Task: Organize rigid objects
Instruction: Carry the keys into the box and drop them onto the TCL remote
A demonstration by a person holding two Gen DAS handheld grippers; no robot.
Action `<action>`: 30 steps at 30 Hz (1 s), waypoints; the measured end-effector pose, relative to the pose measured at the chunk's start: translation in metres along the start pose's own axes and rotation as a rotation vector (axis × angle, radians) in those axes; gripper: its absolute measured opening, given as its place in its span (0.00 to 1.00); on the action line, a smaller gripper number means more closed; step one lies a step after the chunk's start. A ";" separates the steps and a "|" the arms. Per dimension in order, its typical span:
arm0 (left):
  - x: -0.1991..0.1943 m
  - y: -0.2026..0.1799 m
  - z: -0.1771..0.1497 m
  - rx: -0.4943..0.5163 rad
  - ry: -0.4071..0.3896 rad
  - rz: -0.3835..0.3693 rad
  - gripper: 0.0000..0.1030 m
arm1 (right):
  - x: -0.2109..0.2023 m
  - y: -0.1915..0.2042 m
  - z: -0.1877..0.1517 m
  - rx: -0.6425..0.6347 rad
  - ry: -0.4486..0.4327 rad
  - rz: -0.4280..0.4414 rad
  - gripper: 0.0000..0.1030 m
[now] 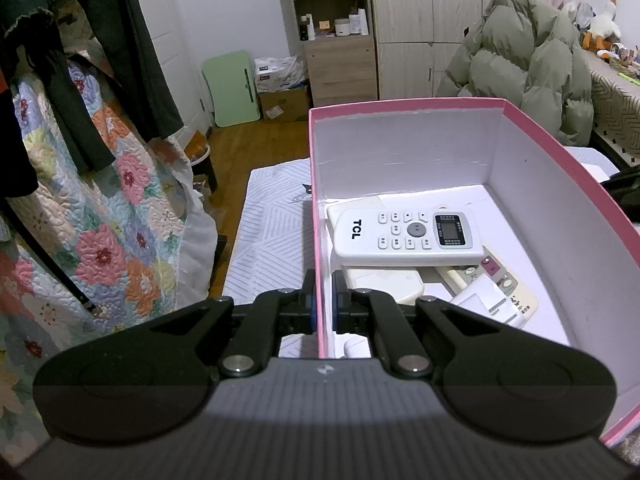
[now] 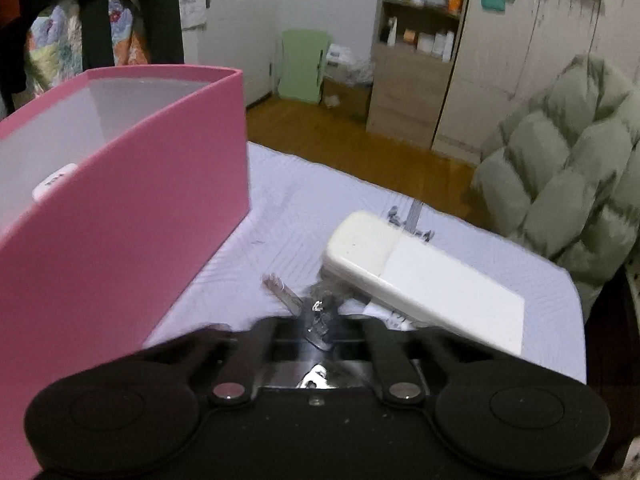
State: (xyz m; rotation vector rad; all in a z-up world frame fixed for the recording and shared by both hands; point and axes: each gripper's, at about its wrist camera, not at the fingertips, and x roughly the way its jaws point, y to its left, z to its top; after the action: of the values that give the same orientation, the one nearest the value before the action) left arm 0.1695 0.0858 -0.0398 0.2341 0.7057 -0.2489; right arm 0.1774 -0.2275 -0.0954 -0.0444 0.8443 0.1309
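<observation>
My left gripper (image 1: 324,304) is shut on the left wall of a pink box (image 1: 320,208) with a white inside. In the box lie several remotes, a white TCL remote (image 1: 408,236) on top. In the right wrist view the pink box (image 2: 132,208) stands at the left. My right gripper (image 2: 320,316) is shut on a white and cream remote (image 2: 420,276), which sticks out to the right above the pale bedspread (image 2: 304,208). The fingertips are blurred.
A floral quilt (image 1: 100,220) and dark clothes hang at the left. A green puffer jacket (image 1: 528,64) lies at the right. A wooden shelf unit (image 1: 340,40) and wardrobe stand at the back, past a strip of wooden floor.
</observation>
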 end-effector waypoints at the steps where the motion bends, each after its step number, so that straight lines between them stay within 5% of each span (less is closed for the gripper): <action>1: 0.000 0.000 0.000 -0.003 0.000 -0.004 0.04 | -0.009 -0.002 0.002 0.049 -0.029 0.046 0.05; 8: 0.000 -0.001 0.001 -0.004 -0.003 -0.011 0.04 | -0.069 0.001 0.028 0.130 -0.171 0.200 0.05; 16: 0.000 0.000 0.001 -0.006 -0.004 -0.013 0.04 | -0.125 0.039 0.057 0.055 -0.334 0.292 0.05; 23: -0.001 0.001 0.000 -0.016 -0.006 -0.022 0.04 | -0.109 0.079 0.083 0.009 -0.273 0.417 0.05; 30: -0.001 0.001 0.000 -0.016 -0.007 -0.020 0.04 | -0.046 0.110 0.089 -0.022 -0.105 0.471 0.10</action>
State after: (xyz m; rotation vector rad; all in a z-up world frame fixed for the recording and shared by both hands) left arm 0.1690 0.0865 -0.0389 0.2108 0.7033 -0.2627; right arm 0.1982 -0.1147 -0.0002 0.1417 0.7361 0.5805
